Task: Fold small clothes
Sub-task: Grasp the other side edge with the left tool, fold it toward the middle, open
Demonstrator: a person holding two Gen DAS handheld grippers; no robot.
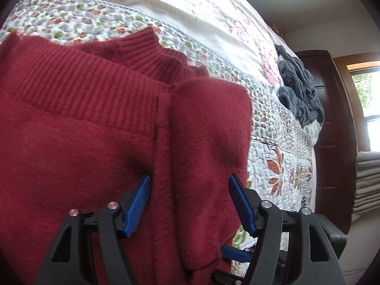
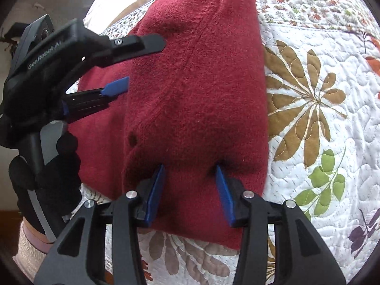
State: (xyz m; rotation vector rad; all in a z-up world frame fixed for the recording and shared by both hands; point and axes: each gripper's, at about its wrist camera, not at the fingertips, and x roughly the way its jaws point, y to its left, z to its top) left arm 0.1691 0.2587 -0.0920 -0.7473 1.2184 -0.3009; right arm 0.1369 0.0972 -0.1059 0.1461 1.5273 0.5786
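We are partway through folding the red sweater [image 2: 197, 90], which lies on the flowered quilt [image 2: 320, 123] covering the bed. One side panel or sleeve already lies doubled over the body, so the piece has become a long narrow bundle with its ribbed hem or collar [image 1: 90, 87] at the far end in the left view. We judge that at least one lengthwise fold is done and that the crosswise fold, bringing one end over the other, is still to come.

Our left tongs [image 1: 190, 187] stand fairly wide, their blue pads on either side of the folded-over flap, and knit fills the gap between them. Whether they pinch the cloth or only straddle it we cannot tell. Our right tongs [image 2: 190, 173] sit narrower at the near end of the bundle, with a ridge of sweater between the pads and dimples in the knit at their tips, so we take them to be gripping it.

The lower layers are hidden under the top flap, so we cannot say how neat they lie. A dark spot [image 2: 133, 139] on the knit may be a button or a hole. A grey crumpled cloth [image 1: 299, 90] waits further along the bed, perhaps next to be folded.
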